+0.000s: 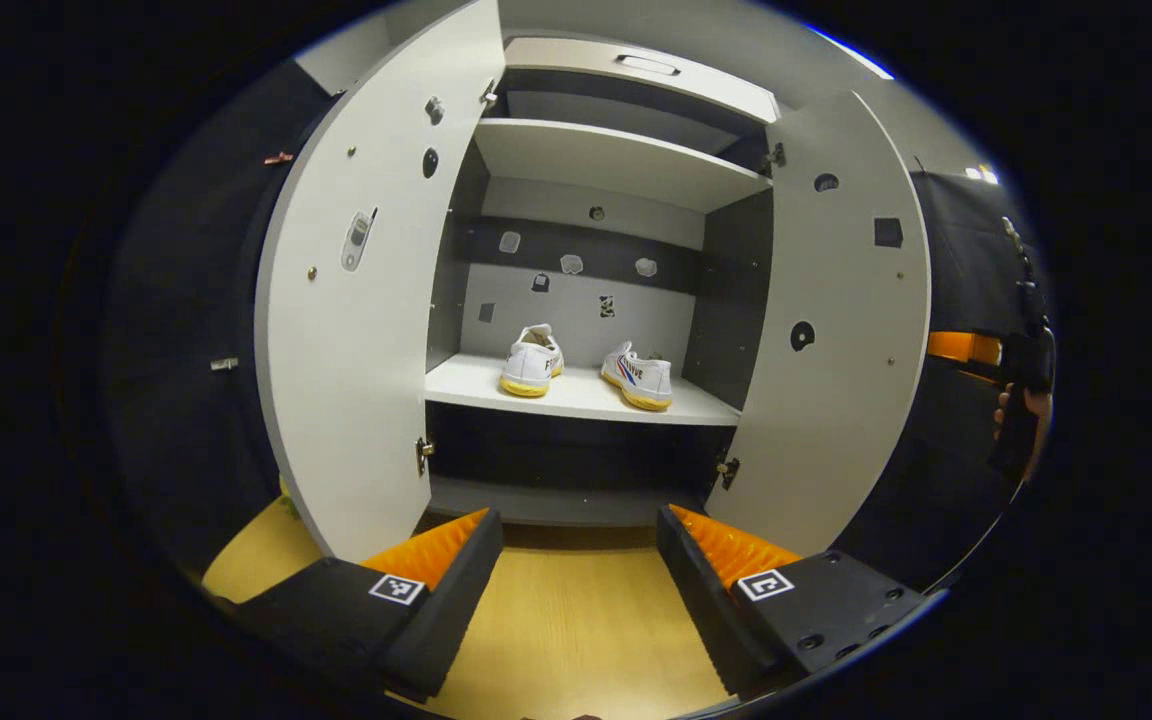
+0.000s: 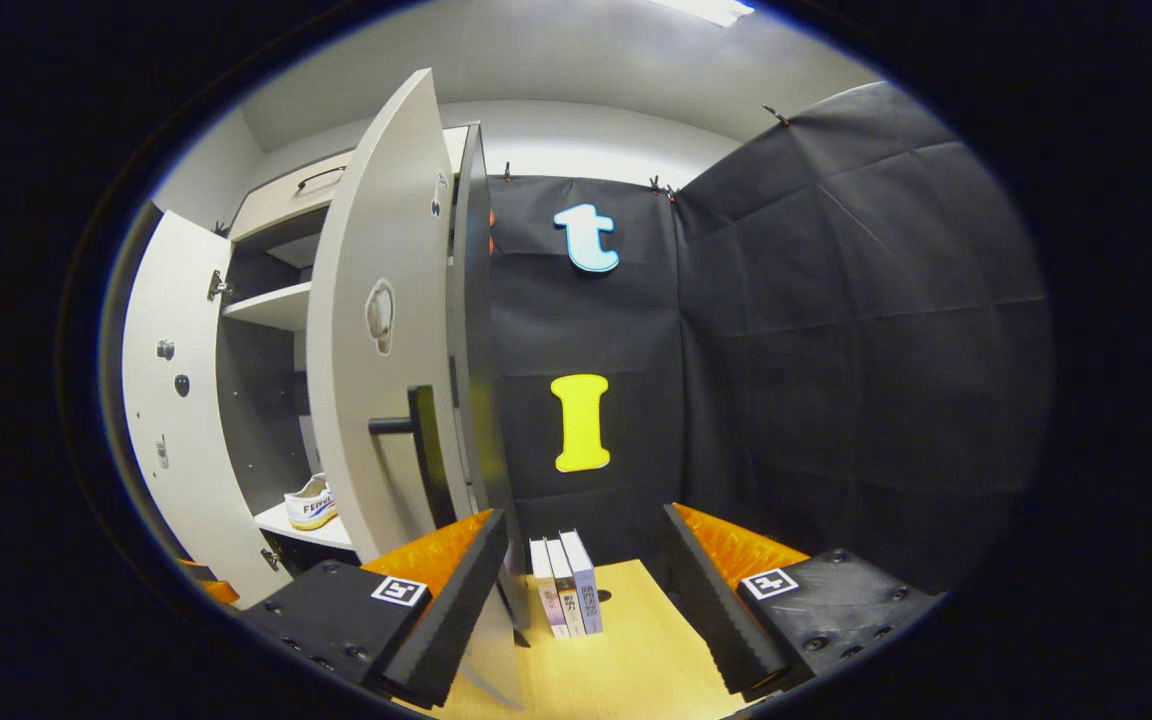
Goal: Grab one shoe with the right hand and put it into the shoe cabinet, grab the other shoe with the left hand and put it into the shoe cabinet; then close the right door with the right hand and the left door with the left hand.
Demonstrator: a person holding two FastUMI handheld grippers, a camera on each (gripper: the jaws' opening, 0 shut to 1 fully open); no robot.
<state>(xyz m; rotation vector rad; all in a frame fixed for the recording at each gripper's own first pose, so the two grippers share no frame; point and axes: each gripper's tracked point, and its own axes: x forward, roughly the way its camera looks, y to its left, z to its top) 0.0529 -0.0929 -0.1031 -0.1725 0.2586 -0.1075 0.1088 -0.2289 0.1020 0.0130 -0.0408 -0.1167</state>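
Both of my jaws stand spread and hold nothing. From my left gripper (image 1: 576,590) I face the open shoe cabinet (image 1: 626,165): the two shoes, left shoe (image 1: 532,362) and right shoe (image 1: 639,376), sit side by side on its middle shelf (image 1: 576,398), heels toward me. The left door (image 1: 356,320) and right door (image 1: 841,330) both stand open. My right gripper (image 2: 581,590) sits beside the right door's outer face, near its handle (image 2: 406,430), with three books (image 2: 566,585) upright on the floor beyond.

3 upright books (image 2: 566,585) w/ pale spines stand side by side on light wooden surface (image 2: 636,660), at its far edge, against black cloth booth wall (image 2: 836,330). Ceiling light strip (image 2: 706,8) overhead.
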